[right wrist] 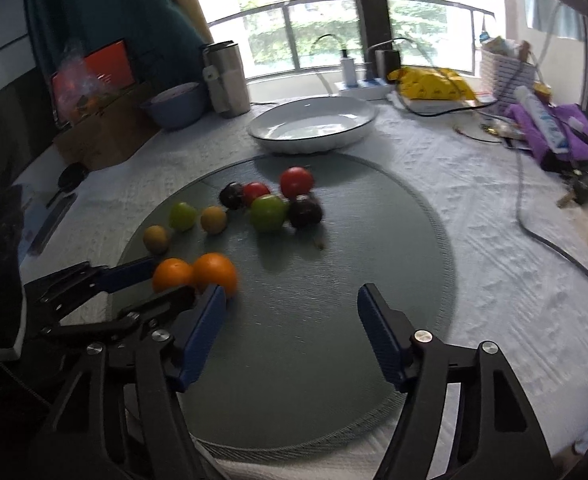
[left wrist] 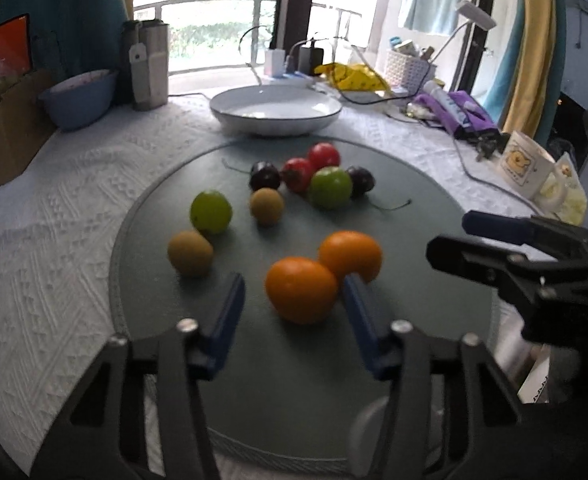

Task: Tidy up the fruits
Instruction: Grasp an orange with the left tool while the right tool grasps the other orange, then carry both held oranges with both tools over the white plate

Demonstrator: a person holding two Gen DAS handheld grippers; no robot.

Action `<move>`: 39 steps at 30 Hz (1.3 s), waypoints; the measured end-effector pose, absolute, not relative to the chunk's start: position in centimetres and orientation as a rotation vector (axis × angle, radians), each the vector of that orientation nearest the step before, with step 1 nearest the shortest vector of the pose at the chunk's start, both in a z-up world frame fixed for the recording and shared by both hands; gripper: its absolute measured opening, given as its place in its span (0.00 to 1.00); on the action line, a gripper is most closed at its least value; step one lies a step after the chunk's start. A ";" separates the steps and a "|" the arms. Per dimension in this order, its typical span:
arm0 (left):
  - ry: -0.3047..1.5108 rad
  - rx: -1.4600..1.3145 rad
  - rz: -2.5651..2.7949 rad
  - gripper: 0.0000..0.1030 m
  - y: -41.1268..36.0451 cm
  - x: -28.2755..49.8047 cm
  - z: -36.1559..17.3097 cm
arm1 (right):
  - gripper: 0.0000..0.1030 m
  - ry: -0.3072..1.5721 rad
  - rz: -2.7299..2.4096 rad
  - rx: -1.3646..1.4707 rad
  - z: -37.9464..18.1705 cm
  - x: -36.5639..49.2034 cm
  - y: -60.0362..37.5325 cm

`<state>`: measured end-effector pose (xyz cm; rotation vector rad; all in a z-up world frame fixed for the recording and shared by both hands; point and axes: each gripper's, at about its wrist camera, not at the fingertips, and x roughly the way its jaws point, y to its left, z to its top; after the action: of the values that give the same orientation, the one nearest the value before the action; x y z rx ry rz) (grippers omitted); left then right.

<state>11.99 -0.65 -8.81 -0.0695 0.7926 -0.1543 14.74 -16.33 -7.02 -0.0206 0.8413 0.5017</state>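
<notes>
Blue-padded left hand-held gripper [left wrist: 294, 300] and right hand-held gripper [right wrist: 291, 312] both gape empty; nearer orange [right wrist: 172, 275] partly hidden.

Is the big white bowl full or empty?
Empty. The wide white bowl with a dark rim shows only its bare inside; all fruits lie on the round grey-green mat.

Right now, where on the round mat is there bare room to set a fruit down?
Bare: the round mat's right half, right of the dark plum, and its near edge. Crowded: the far-left fruit cluster and beside the two oranges.

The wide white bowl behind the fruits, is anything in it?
No, the wide white bowl shows only its bare inside.
</notes>
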 end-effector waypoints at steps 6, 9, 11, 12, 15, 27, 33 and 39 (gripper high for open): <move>0.811 -0.100 -0.172 0.37 0.0 12.3 -9.1 | 0.65 0.847 0.581 -0.084 -7.3 14.7 -13.9; 0.807 -0.103 -0.165 0.37 0.7 12.2 -8.9 | 0.52 0.854 0.599 -0.101 -7.4 15.3 -13.2; 0.804 -0.114 -0.156 0.37 1.3 12.1 -8.7 | 0.48 0.866 0.610 -0.128 -7.8 15.7 -12.4; 0.800 -0.116 -0.147 0.37 1.5 12.2 -8.5 | 0.47 0.881 0.622 -0.134 -8.1 15.9 -11.9; 0.790 -0.116 -0.136 0.37 2.0 12.2 -8.1 | 0.43 0.899 0.644 -0.136 -8.6 16.4 -11.2; 0.761 -0.088 -0.130 0.37 1.5 13.7 -6.4 | 0.33 0.851 0.665 -0.118 -6.9 17.6 -12.0; 0.728 -0.083 -0.143 0.37 1.2 15.6 -5.0 | 0.33 0.806 0.651 -0.097 -5.1 19.3 -13.1; 0.696 -0.092 -0.160 0.37 1.3 18.2 -3.4 | 0.33 0.765 0.619 -0.088 -3.8 21.7 -14.3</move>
<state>18.24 1.31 -3.38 -0.0921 0.6957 -0.1599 21.70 -14.29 -3.77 -0.0884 0.7647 0.6193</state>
